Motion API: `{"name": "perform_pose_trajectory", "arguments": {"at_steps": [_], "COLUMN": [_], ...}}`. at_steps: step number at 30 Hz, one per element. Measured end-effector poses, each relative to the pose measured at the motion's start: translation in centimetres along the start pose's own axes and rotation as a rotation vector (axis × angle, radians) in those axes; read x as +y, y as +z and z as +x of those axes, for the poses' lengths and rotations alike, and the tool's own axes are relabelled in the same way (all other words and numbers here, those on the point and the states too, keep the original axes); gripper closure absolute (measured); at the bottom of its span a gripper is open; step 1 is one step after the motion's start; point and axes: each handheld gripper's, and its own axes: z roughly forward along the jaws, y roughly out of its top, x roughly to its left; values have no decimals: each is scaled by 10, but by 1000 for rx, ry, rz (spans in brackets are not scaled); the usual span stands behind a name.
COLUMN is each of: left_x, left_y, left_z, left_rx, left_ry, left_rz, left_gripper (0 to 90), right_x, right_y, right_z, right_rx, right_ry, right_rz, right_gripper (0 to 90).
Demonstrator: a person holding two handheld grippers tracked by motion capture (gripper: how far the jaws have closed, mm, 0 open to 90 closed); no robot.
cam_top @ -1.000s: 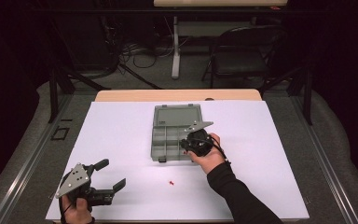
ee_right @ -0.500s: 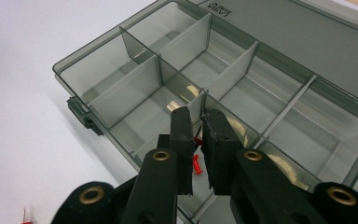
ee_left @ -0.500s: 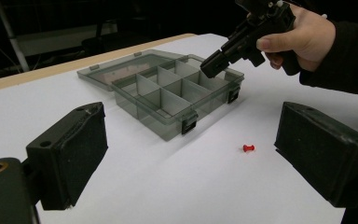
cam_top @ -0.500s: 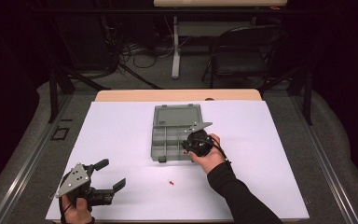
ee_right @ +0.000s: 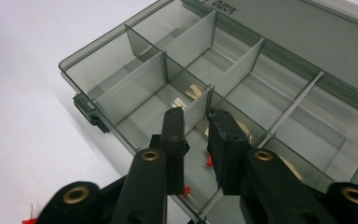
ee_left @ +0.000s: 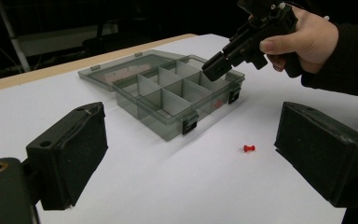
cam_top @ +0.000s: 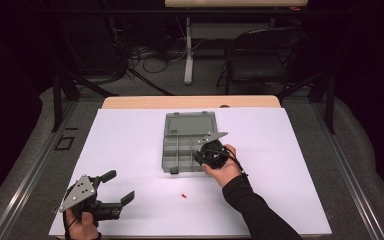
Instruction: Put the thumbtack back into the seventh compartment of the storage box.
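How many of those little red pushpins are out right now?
At least 3. One red pushpin lies loose on the white table; two more sit in the organizer box beneath the right gripper. Others may be hidden.

**Open counter on both sides, box in the middle**

In the high view the white counter (cam_top: pixel 130 145) lies bare across the left of the frame and again down the right side, giving a gripper wide passage there. At the centre stands the grey compartment box (cam_top: pixel 182 150) with its lid (cam_top: pixel 190 125) laid flat behind it; thin upright dividers split the tray into narrow cells. The right gripper (ee_right: pixel 196 140) hangs over a near cell at the box's right front corner, its jaws a little apart, having just been opening, with dividers close on either side. Below the box a lone red pushpin (cam_top: pixel 184 196) sits on the sheet. The left gripper (cam_top: pixel 112 187) occupies the lower left corner.
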Motion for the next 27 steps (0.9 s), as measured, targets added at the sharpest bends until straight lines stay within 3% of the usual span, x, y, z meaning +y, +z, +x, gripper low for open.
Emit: {"name": "perform_pose_trajectory", "arguments": {"at_steps": [11,27], "left_x": [0,0], "left_y": [0,0], "left_z": [0,-1], "left_rx": [2,2], "left_ry": [3,4], "left_rz": [-1,-2], "left_gripper": [89,89], "right_x": [-3,-12], "right_y": [-7,-28], "right_z": [8,44], "right_rx": [10,50], "right_ry": [-11,-83], "right_rz": [-28,-80], "right_gripper": [567,524]}}
